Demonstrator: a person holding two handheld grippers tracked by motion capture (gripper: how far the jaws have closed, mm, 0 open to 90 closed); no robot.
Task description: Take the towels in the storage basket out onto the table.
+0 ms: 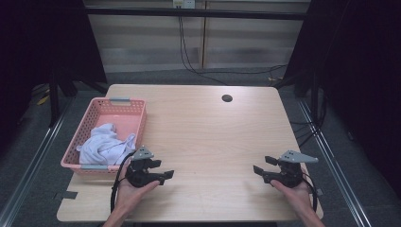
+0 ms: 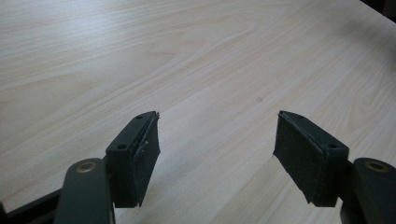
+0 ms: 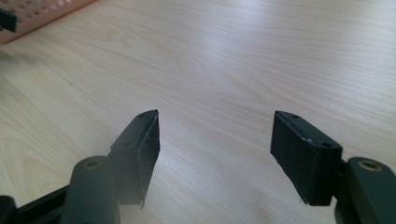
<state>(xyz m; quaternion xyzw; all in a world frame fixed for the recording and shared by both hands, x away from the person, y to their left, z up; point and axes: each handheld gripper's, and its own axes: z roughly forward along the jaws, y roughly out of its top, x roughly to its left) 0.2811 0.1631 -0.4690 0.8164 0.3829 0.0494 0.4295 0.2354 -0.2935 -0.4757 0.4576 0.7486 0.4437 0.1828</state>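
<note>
- Left tool and right tool, each hand-held low over the light wooden table, jaws spread wide, empty.
- Crumpled white cloth inside pink basket, at table's left edge.
- Likely best: approach cloth from above, pinch a raised fold.

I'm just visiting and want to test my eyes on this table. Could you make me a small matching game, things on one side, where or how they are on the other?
Things:
1. white cloth
2. pink basket
3. round dark hole
4. right gripper

Places or states:
A. far middle of the table
B. open, above bare wood near the right edge
C. crumpled inside the basket
D. at the table's left edge

Pairs: 1-C, 2-D, 3-A, 4-B
</note>
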